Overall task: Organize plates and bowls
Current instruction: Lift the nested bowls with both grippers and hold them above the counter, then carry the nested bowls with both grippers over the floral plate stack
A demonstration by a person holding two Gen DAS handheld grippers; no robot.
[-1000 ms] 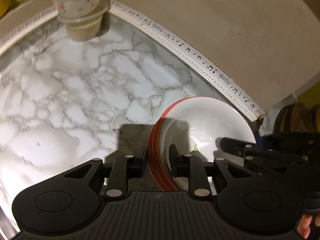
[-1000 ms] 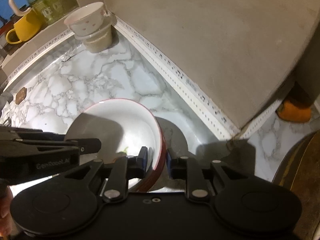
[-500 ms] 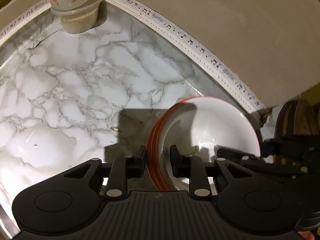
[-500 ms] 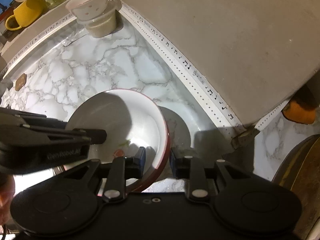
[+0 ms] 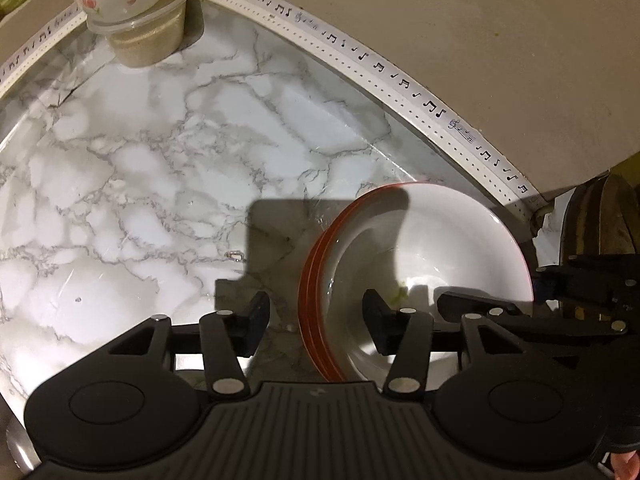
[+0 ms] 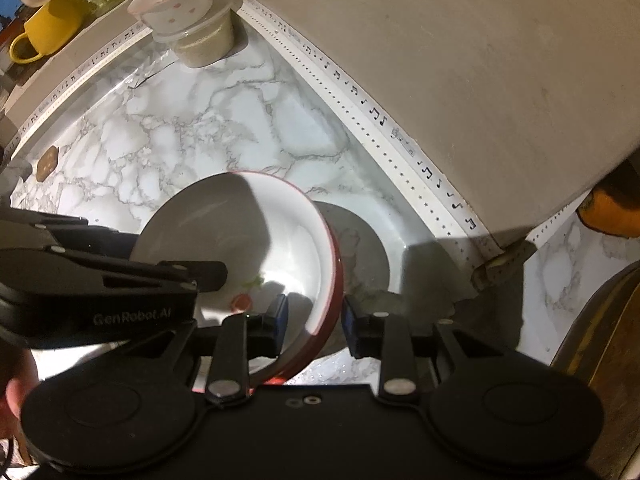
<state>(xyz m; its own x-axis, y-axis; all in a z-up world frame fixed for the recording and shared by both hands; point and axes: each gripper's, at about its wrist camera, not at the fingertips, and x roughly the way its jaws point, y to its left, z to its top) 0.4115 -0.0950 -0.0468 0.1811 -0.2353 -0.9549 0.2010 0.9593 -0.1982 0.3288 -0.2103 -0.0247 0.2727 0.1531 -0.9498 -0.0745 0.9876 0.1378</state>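
Your left gripper (image 5: pixel 316 320) is opening, pads clear of the red-rimmed bowl's (image 5: pixel 432 236) near wall between them. Your right gripper (image 6: pixel 314 318) is opening too, straddling the opposite rim without pressing.

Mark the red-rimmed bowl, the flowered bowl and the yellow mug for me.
red-rimmed bowl (image 5: pixel 436 240): left wrist view, white inner wall.
flowered bowl (image 6: pixel 180 10): right wrist view, outer side, atop a plastic tub.
yellow mug (image 6: pixel 50 30): right wrist view, body beside the handle.
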